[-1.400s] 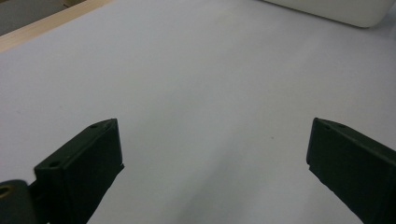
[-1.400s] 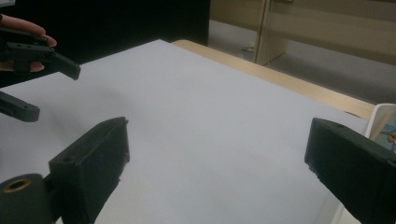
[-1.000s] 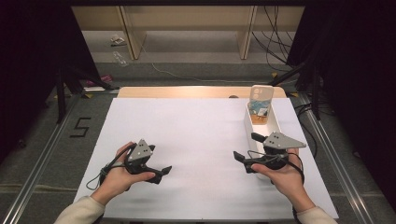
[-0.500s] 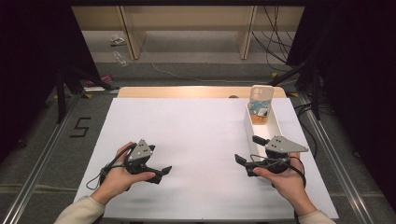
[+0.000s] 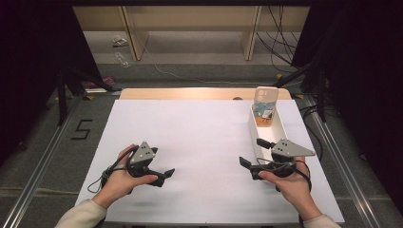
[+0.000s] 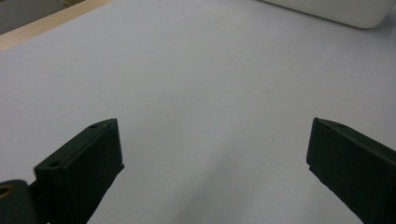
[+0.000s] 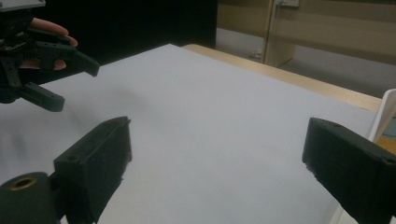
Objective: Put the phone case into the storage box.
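Observation:
My left gripper rests low over the white sheet at the front left, held in a hand, jaws pointing right. It stands open with nothing between its jaws. My right gripper sits at the front right, jaws pointing left and away from me. It is open; its jaws have just closed a little, with bare sheet between them. In the right gripper view the left gripper shows at the far left, open.
A narrow white tray lies along the right side of the sheet, just beyond the right gripper. A pale phone-shaped object leans upright at its far end. A wooden table edge borders the sheet's far side.

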`<control>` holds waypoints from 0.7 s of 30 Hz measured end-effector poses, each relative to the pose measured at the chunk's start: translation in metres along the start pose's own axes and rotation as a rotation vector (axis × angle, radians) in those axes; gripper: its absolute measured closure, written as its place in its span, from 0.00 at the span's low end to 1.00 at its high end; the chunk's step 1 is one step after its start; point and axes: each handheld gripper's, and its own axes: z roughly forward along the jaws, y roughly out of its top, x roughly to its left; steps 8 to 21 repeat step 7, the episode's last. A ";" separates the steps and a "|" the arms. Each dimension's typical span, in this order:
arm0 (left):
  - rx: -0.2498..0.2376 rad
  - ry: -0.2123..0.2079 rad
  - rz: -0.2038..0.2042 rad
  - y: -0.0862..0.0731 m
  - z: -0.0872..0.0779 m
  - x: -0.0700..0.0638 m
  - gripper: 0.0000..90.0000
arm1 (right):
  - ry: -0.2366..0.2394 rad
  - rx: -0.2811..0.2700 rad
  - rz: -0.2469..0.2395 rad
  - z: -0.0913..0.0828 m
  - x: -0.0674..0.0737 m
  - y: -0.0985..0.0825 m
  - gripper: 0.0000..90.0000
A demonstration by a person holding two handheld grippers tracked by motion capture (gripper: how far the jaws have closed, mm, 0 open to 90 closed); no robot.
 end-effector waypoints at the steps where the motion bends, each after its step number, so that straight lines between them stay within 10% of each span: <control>1: 0.000 0.000 0.000 0.000 0.000 0.000 0.03 | 0.002 0.000 0.000 0.000 0.000 0.000 0.11; 21: -0.001 0.000 -0.001 0.000 0.001 0.000 0.03 | 0.018 -0.008 0.004 0.000 0.001 -0.001 0.15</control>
